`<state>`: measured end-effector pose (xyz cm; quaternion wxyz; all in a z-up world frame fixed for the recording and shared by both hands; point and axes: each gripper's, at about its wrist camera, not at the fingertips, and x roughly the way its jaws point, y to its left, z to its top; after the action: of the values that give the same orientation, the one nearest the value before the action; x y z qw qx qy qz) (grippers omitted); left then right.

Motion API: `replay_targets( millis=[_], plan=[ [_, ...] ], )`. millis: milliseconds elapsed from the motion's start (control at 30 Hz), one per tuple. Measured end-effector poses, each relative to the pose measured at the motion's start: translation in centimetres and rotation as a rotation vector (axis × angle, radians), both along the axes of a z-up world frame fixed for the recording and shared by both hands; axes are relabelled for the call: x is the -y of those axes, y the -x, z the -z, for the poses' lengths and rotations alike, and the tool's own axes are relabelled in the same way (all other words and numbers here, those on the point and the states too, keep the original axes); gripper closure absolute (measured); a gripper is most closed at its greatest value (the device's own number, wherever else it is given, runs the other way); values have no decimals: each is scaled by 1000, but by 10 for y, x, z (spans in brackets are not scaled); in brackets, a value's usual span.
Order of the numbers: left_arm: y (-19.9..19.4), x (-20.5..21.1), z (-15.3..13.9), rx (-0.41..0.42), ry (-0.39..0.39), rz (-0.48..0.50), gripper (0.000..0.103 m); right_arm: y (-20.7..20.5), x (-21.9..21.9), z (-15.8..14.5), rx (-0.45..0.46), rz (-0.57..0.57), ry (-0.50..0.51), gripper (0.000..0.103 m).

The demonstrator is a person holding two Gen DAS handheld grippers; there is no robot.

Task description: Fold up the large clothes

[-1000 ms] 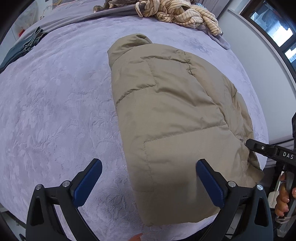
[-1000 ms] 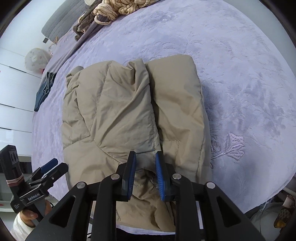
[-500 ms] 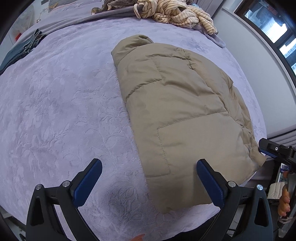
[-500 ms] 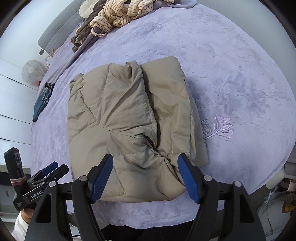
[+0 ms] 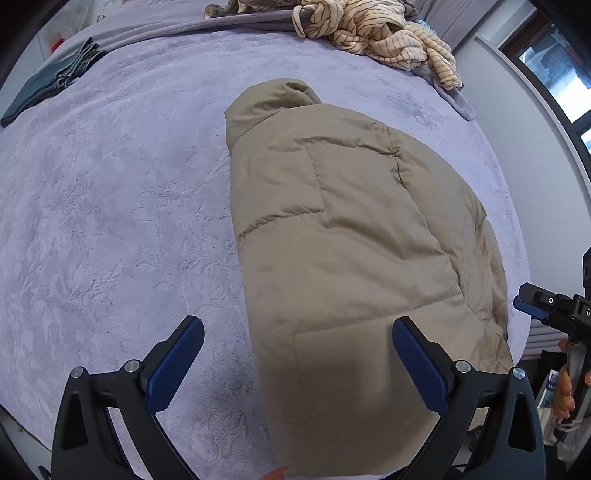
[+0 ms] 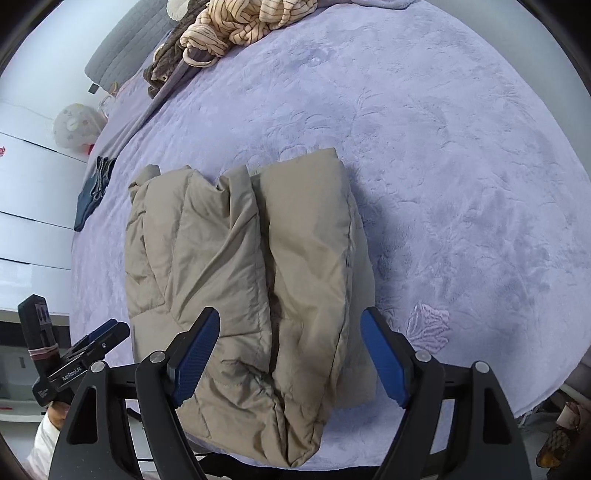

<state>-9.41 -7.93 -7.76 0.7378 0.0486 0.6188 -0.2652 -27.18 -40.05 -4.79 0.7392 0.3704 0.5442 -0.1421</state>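
Note:
A tan puffer jacket (image 5: 351,251) lies folded lengthwise on the lilac bedspread (image 5: 110,221), collar at the far end. It also shows in the right wrist view (image 6: 251,277), with two padded folds side by side. My left gripper (image 5: 295,365) is open and empty above the jacket's near left edge. My right gripper (image 6: 291,354) is open and empty over the jacket's near hem. Each gripper shows at the edge of the other's view, the right gripper (image 5: 532,306) and the left gripper (image 6: 107,332).
A pile of striped cream clothes (image 5: 380,33) lies at the far end of the bed, also in the right wrist view (image 6: 240,26). Folded dark jeans (image 5: 48,85) lie at the far left. The bed's near edge runs just under both grippers.
My right gripper has opened and let go of the jacket's hem, then moved closer over it. My left gripper stayed open and drifted nearer the jacket.

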Motion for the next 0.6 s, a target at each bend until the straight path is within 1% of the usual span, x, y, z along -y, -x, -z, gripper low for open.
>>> replay_targets(
  millis=[200, 233, 267, 300, 400, 500, 600],
  plan=[
    [-15, 1, 18, -86, 64, -46, 1, -12, 24, 28, -2, -21, -83, 21],
    [-17, 1, 20, -97, 77, -51, 1, -13, 27, 35, 3, -22, -103, 19],
    [-18, 0, 22, -106, 85, -56, 1, -13, 30, 40, 7, -21, -124, 14],
    [-20, 0, 23, -114, 93, -60, 1, -14, 33, 47, 17, -18, -148, 0],
    [-23, 0, 27, -132, 110, -61, 1, -15, 42, 66, 46, 2, -225, 0],
    [-25, 1, 30, -151, 139, -51, 1, -16, 50, 87, 74, 29, -324, 0],
    [-30, 4, 38, -198, 181, -43, 1, -18, 56, 111, 88, 76, -394, 0]
  ],
)
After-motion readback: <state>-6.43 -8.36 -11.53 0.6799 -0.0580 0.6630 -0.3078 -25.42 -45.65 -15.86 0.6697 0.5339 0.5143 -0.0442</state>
